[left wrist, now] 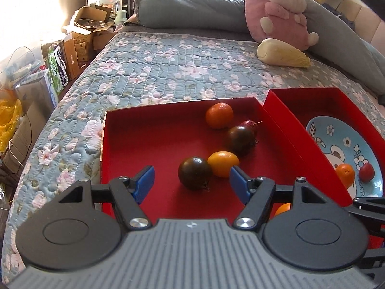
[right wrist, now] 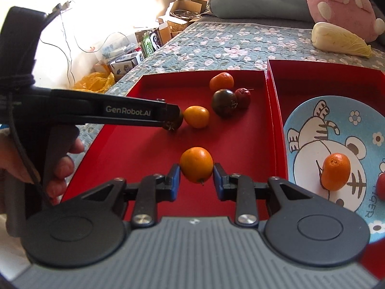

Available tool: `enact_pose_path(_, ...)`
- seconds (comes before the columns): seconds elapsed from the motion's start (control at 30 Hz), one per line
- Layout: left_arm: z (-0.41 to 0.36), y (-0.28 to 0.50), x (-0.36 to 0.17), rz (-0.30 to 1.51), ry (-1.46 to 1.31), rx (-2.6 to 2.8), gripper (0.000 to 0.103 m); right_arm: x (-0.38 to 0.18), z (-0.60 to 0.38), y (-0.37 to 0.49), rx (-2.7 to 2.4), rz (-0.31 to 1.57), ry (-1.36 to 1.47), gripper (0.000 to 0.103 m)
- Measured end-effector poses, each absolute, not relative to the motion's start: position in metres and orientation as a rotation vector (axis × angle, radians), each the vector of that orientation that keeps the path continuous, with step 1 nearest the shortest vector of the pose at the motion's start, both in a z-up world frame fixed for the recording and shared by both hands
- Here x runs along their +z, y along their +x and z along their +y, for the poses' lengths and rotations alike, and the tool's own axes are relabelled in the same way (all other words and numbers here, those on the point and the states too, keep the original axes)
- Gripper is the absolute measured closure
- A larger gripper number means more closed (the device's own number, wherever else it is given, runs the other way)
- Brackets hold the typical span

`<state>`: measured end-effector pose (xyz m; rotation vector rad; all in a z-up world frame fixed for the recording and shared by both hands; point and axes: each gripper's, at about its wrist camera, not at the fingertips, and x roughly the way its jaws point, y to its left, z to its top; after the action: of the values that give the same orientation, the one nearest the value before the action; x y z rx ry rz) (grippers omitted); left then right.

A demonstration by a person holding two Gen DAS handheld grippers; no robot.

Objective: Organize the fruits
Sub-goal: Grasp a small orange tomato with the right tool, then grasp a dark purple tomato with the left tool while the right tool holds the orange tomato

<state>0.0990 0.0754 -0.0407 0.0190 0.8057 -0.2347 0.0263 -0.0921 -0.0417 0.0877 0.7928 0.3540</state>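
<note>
- Your right gripper (right wrist: 196,183) clamps an orange fruit (right wrist: 196,165) over the red tray (right wrist: 134,154).
- Your left gripper (left wrist: 191,183) is released, jaws apart around a dark tomato (left wrist: 195,172).

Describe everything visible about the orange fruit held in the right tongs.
The orange fruit is small, smooth, glossy and slightly oval, deep orange with a tiny stem nub at its lower end. The right tongs are shut on it, one blue pad on each side. It sits over the left red tray, apart from the other fruits; whether it touches the floor is unclear.

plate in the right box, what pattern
Light blue plate with a cartoon tiger and flowers; right wrist view.
</note>
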Motion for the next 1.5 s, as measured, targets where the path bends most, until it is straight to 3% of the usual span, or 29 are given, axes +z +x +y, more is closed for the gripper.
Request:
enact_pose_path(0.17, 0.063, 0.104, -0.05, 0.822, 0.079, -0.263, 0.031, -0.04, -0.098, 0.025, 0.354, 0.792, 0.102, 0.07)
enact_pose_path(0.4, 0.056, 0.112, -0.059, 0.849, 0.095, -0.271, 0.042, -0.037, -0.1, 0.023, 0.366, 0.787, 0.111, 0.07)
enact_pose_path(0.47, 0.056, 0.114, -0.06, 0.859, 0.089, -0.274, 0.053, -0.036, -0.102, 0.023, 0.367, 0.783, 0.114, 0.07)
enact_pose_path(0.63, 0.058, 0.115, -0.06, 0.845, 0.088, -0.263, 0.064, -0.034, -0.108, 0.022, 0.357, 0.779, 0.125, 0.07)
enact_pose_path(1.5, 0.049, 0.075, -0.049, 0.84, 0.026, -0.24, 0.068, -0.024, -0.123, 0.003, 0.355, 0.761, 0.132, 0.07)
